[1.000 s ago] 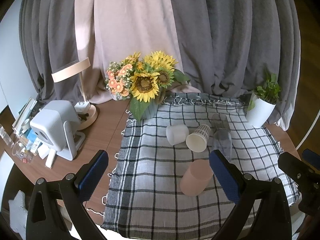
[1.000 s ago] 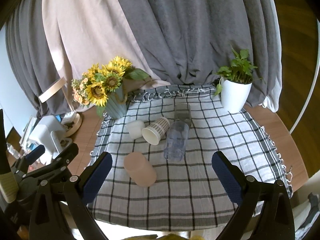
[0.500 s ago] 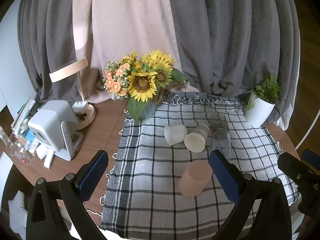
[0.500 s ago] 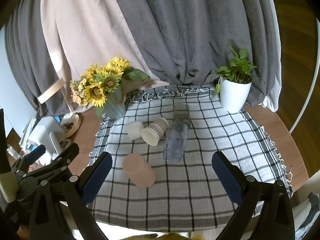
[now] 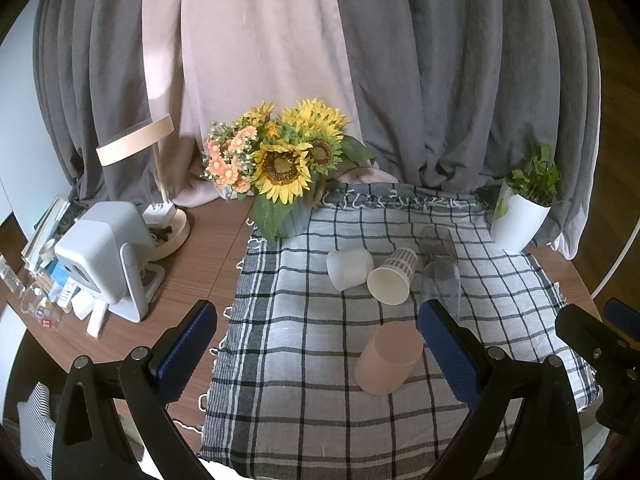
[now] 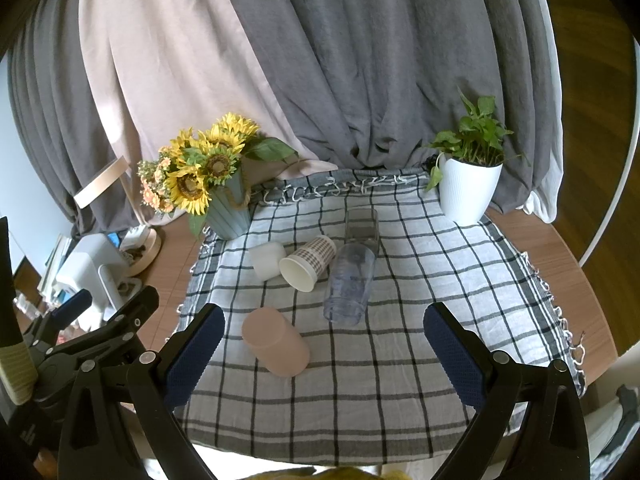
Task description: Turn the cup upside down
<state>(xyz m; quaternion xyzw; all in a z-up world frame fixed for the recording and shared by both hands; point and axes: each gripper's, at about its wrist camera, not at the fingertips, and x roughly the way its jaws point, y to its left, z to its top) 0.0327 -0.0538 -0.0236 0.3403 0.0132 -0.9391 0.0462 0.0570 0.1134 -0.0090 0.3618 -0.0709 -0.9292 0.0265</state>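
Note:
Several cups lie on their sides on a checked cloth (image 5: 304, 344): a pink cup (image 5: 387, 360) (image 6: 276, 342) nearest me, a small white cup (image 5: 349, 268) (image 6: 266, 259), a patterned paper cup (image 5: 394, 275) (image 6: 307, 262), and two clear cups (image 6: 351, 280) (image 6: 361, 227) behind. My left gripper (image 5: 316, 350) is open and empty, above the cloth's near left part. My right gripper (image 6: 320, 354) is open and empty, with the pink cup between its fingers in view but farther off.
A sunflower vase (image 5: 286, 184) (image 6: 224, 208) stands at the cloth's back left and a white plant pot (image 5: 520, 222) (image 6: 470, 192) at the back right. A white device (image 5: 106, 256), a lamp (image 5: 160, 184) and small clutter sit on the wooden table's left side.
Both grippers have drawn back and up slightly, so the cups look a little farther off. No cup has moved.

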